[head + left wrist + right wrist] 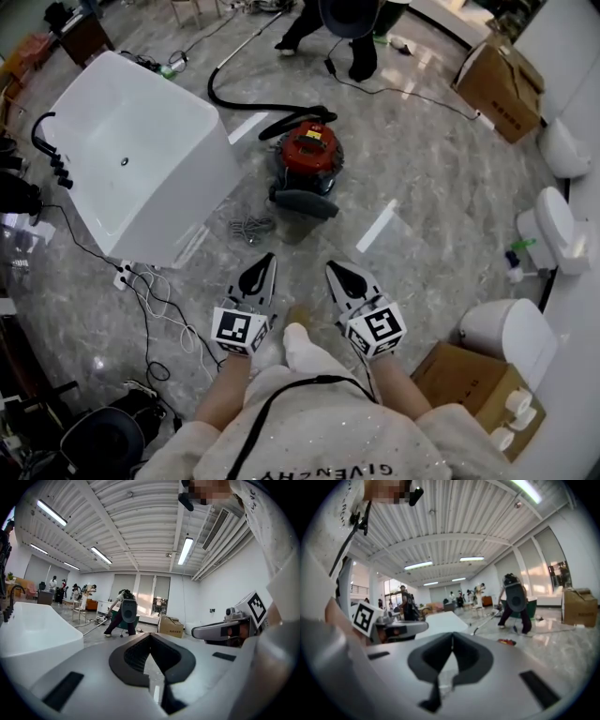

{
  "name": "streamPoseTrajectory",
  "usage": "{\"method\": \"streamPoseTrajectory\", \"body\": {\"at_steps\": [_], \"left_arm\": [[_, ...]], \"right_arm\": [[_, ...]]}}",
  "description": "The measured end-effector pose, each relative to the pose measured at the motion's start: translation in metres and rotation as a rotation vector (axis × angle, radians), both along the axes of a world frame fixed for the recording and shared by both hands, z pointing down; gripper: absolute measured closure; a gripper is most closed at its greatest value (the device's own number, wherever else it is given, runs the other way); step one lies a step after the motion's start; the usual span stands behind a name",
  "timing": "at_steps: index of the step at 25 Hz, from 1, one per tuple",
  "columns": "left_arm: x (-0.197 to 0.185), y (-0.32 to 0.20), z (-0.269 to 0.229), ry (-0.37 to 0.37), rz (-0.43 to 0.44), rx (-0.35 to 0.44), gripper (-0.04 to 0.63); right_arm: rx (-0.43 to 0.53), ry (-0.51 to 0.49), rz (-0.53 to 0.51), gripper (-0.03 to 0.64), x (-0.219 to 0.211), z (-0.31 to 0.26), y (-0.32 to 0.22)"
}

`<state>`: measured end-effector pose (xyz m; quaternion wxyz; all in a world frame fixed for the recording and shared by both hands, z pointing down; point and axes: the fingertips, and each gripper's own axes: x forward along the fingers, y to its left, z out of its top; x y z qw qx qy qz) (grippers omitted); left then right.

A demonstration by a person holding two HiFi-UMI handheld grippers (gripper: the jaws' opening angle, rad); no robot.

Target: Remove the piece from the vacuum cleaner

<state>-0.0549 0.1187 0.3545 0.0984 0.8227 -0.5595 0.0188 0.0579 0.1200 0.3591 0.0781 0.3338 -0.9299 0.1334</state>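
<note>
The red vacuum cleaner (307,157) stands on the marble floor ahead of me, and its black hose (246,103) curls away to the upper left. It shows small and low in the right gripper view as the vacuum cleaner (506,641). My left gripper (269,258) and right gripper (331,267) hang side by side well short of it, both shut with nothing in them. The left gripper (150,635) and the right gripper (452,636) point level across the room, jaws pressed together.
A white bathtub (131,178) stands at the left, with cables (155,300) trailing in front of it. A small grey tangle (251,228) lies by the vacuum. Toilets (553,225) and cardboard boxes (478,389) line the right side. A person (337,28) stands beyond.
</note>
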Motion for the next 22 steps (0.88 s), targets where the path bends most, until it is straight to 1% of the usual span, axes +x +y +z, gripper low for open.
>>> {"method": "streamPoseTrajectory", "body": {"at_steps": [8, 13, 17, 22], "left_arm": [[-0.007, -0.035, 0.008, 0.010, -0.018, -0.010, 0.575], [-0.008, -0.046, 0.017, 0.010, -0.009, -0.035, 0.575], [-0.009, -0.067, 0.021, 0.008, 0.016, -0.041, 0.575], [-0.005, -0.100, 0.028, 0.003, 0.075, -0.050, 0.575]], "right_arm": [[-0.006, 0.001, -0.037, 0.603, -0.015, 0.007, -0.033], [-0.021, 0.008, -0.024, 0.603, -0.015, 0.014, -0.041], [-0.054, 0.012, 0.007, 0.603, -0.012, 0.027, -0.055], [-0.077, 0.016, 0.035, 0.603, -0.018, 0.034, -0.081]]}}
